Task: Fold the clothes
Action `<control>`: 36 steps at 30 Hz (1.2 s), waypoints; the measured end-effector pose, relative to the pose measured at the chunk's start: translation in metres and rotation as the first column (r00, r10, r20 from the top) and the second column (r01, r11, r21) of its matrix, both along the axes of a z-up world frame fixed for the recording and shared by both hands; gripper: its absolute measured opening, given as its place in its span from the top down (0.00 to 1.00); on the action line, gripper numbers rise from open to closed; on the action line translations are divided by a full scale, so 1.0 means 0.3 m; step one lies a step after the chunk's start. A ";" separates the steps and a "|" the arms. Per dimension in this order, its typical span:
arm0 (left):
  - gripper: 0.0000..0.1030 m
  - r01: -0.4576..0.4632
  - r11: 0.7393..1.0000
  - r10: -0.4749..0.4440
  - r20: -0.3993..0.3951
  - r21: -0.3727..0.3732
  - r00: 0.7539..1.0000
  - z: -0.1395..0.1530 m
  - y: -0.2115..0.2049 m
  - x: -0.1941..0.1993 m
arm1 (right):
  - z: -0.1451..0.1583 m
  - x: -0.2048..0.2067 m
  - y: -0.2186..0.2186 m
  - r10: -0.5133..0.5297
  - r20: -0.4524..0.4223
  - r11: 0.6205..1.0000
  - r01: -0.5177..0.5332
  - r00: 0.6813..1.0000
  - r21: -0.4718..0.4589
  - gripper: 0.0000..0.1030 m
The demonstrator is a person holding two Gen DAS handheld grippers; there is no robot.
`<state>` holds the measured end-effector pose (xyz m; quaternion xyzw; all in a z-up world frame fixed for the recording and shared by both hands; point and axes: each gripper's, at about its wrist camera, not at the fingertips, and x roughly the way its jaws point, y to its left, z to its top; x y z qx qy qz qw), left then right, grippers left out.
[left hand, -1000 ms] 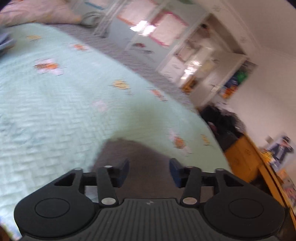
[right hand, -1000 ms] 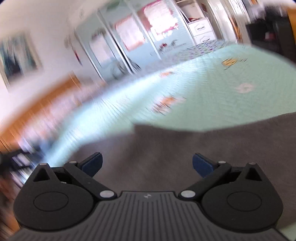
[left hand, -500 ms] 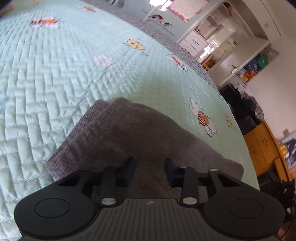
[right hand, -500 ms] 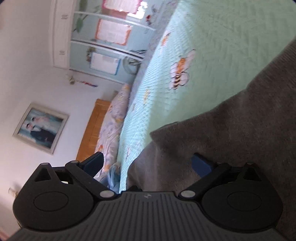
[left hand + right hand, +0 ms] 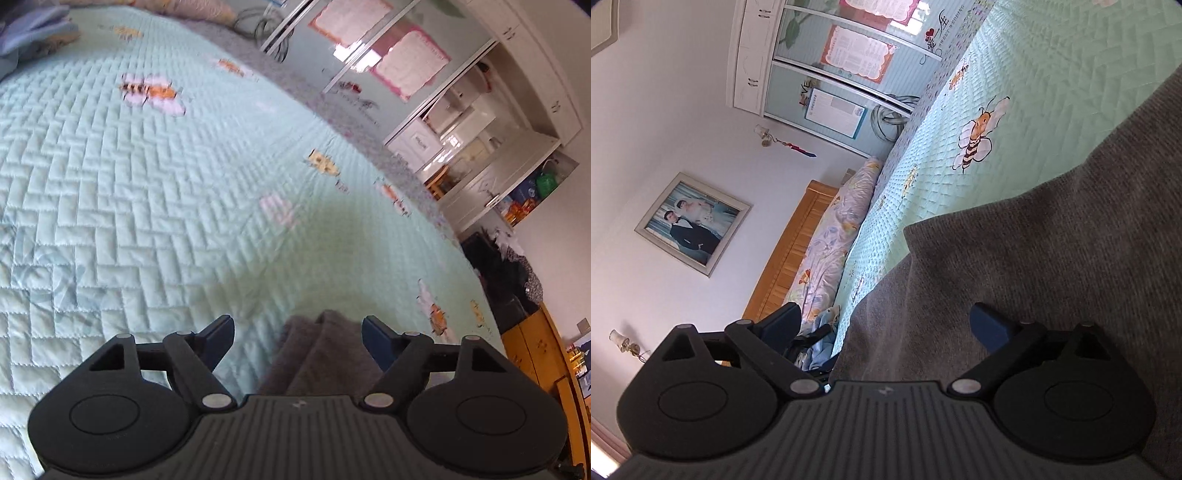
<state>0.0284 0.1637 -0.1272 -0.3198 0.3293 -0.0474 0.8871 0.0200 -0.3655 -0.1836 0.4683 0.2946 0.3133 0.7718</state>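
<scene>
A grey knitted garment lies folded on the mint quilted bedspread. In the left wrist view my left gripper is open, and the garment's folded end shows between the jaws, just below them. In the right wrist view the same grey garment fills the lower right, with one corner pointing left. My right gripper is open wide over that corner, holding nothing. The view is rolled sideways.
The bedspread carries bee prints. Pillows and a wooden headboard lie at the head of the bed. A blue cloth heap sits far left. Wardrobes, a white cabinet and dark clutter line the far side.
My left gripper has opened from nearly shut on the grey garment and pulled back, so only the garment's end shows. My right gripper stays open and has shifted slightly over the corner.
</scene>
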 end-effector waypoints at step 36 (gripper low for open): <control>0.48 0.236 0.913 -0.342 -0.309 -0.333 0.887 -0.075 0.007 0.362 | 0.018 -0.008 0.065 0.062 0.023 0.983 -0.057 0.998 -0.176 0.05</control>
